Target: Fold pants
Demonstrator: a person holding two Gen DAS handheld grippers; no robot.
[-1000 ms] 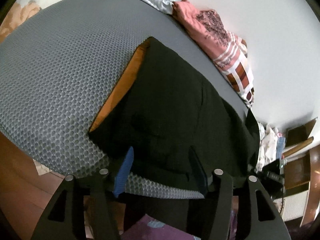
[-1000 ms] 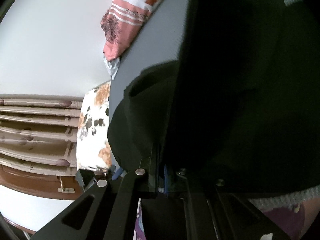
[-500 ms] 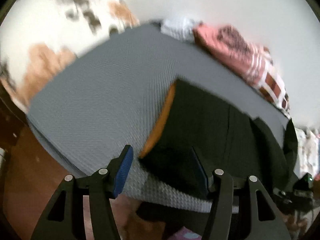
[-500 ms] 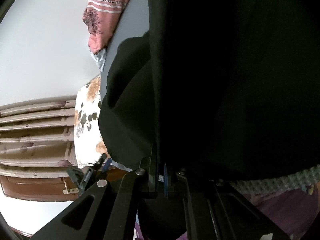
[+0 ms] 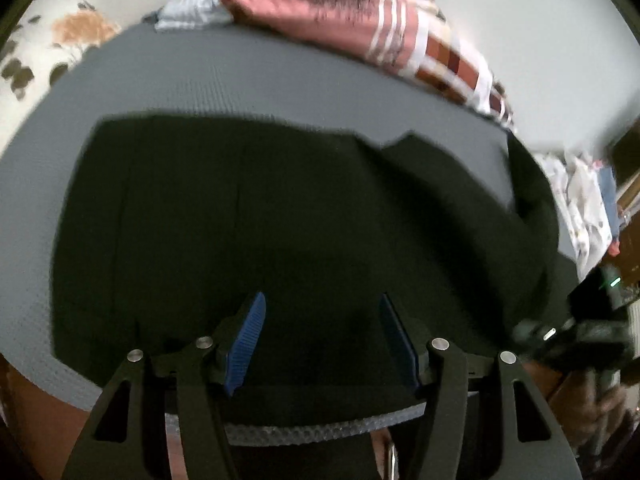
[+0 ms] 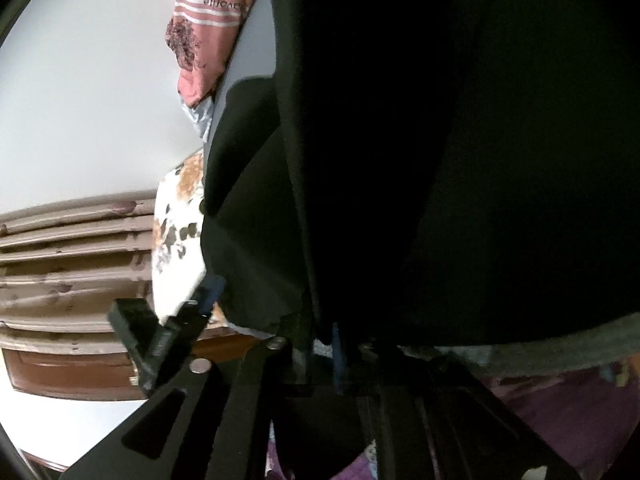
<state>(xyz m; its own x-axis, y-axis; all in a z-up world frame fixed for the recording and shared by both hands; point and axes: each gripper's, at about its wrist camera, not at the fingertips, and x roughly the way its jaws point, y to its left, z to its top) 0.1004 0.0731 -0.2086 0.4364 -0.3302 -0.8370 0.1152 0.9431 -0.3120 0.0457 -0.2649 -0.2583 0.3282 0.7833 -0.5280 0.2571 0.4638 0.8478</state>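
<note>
The black pants (image 5: 280,216) lie spread on the grey textured mat (image 5: 224,80). My left gripper (image 5: 320,320) is open, hovering over the near edge of the pants, blue pads on either side of empty air. My right gripper (image 6: 328,344) is shut on a raised edge of the pants (image 6: 440,160), which fill most of the right wrist view and hide the mat. In the left wrist view the right gripper (image 5: 576,336) shows at the far right, blurred. In the right wrist view the left gripper (image 6: 192,320) shows at the lower left.
A pink and checked cloth (image 5: 360,20) and a pale striped cloth (image 5: 196,12) lie at the mat's far edge by the white wall. A floral cushion (image 5: 44,48) sits at the far left. Clutter (image 5: 584,200) stands at the right. Brown slatted furniture (image 6: 72,260) shows in the right wrist view.
My left gripper swung right over the pants and closer to them. The orange strip beside the pants is out of sight. My right gripper stays shut on the pants edge.
</note>
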